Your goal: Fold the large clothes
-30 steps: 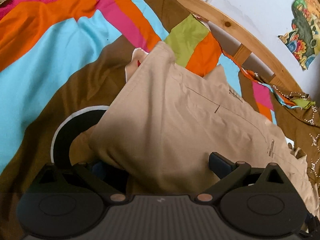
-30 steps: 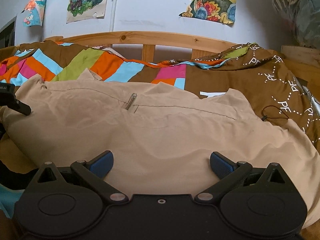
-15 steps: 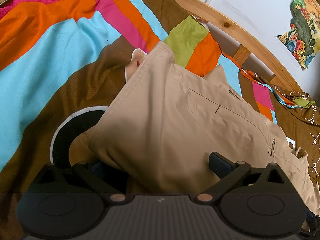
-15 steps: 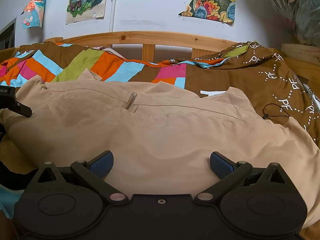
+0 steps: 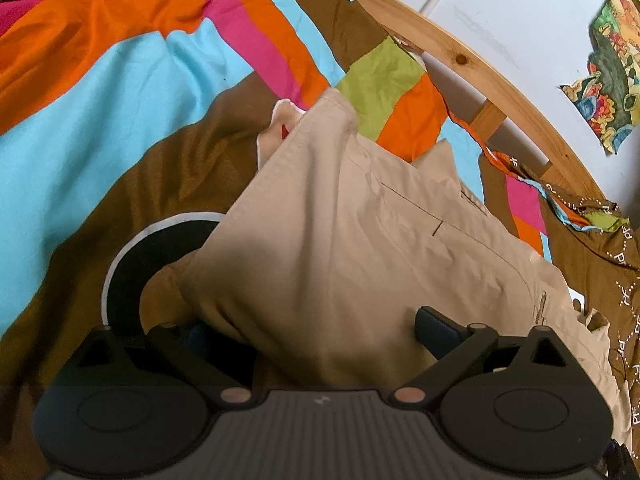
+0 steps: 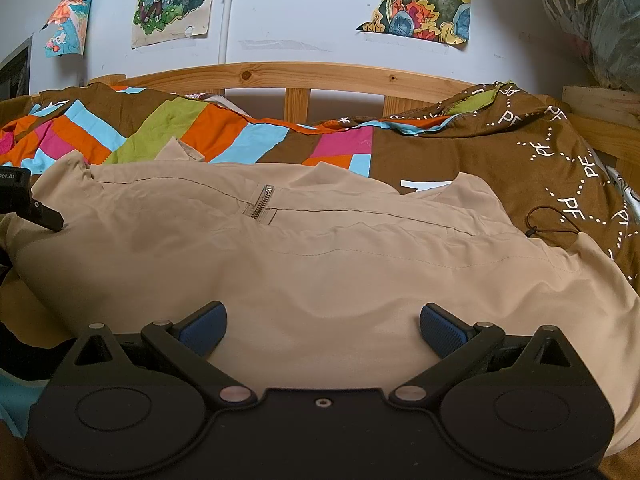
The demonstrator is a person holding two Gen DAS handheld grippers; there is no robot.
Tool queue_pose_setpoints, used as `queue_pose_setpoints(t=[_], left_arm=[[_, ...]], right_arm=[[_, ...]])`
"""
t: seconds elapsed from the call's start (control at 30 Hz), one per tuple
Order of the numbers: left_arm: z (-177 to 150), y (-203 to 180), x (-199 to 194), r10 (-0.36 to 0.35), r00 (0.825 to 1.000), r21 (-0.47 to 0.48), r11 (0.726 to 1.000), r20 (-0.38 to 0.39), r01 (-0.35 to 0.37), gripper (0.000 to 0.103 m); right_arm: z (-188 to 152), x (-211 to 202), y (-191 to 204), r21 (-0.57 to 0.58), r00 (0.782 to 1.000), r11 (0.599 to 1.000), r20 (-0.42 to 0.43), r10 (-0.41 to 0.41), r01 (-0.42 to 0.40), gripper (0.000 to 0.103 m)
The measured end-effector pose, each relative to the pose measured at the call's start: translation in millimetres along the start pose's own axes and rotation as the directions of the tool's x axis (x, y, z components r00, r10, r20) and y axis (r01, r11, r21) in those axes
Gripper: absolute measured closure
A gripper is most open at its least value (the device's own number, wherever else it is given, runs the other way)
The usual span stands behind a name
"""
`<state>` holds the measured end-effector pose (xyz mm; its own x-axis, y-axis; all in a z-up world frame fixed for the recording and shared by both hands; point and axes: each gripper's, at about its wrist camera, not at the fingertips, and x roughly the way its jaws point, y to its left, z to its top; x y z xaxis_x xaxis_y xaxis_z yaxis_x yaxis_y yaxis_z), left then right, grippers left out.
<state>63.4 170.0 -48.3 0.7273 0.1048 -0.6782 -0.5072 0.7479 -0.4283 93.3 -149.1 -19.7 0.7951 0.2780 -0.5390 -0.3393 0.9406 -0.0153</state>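
Right wrist view: both grippers, right gripper (image 6: 320,330) and left gripper (image 5: 316,330), stay spread wide; beige jacket (image 6: 320,256) ahead barely shifts, fold unstarted.

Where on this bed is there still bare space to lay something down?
Free: the striped quilt left of the beige garment, toward the turquoise and orange bands, and the brown "PF" blanket between the garment's far edge and the wooden headboard. Crowded: the middle, covered by the garment, with both grippers open over its near edge.
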Motion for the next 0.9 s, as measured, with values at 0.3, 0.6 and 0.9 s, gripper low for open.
queue_pose_setpoints(t=[0.3,0.6,0.9], left_arm=[[1,16,-8,-0.032,0.998,-0.126,0.991,0.059,0.039,0.046],[13,-39,-41,-0.083,0.982,0.091,0.993,0.168,0.068,0.095],[36,-159,-77,-0.295,0.951,0.457,0.861,0.094,0.222,0.098]], right_arm=[[-1,0,0,0.003,1.000,1.000,0.001,0.003,-0.003,0.001],[0,-4,-8,0.065,0.999,0.997,0.025,0.031,-0.033,0.005],[15,-15,-57,0.371,0.994,0.922,0.049,0.099,-0.111,0.052]])
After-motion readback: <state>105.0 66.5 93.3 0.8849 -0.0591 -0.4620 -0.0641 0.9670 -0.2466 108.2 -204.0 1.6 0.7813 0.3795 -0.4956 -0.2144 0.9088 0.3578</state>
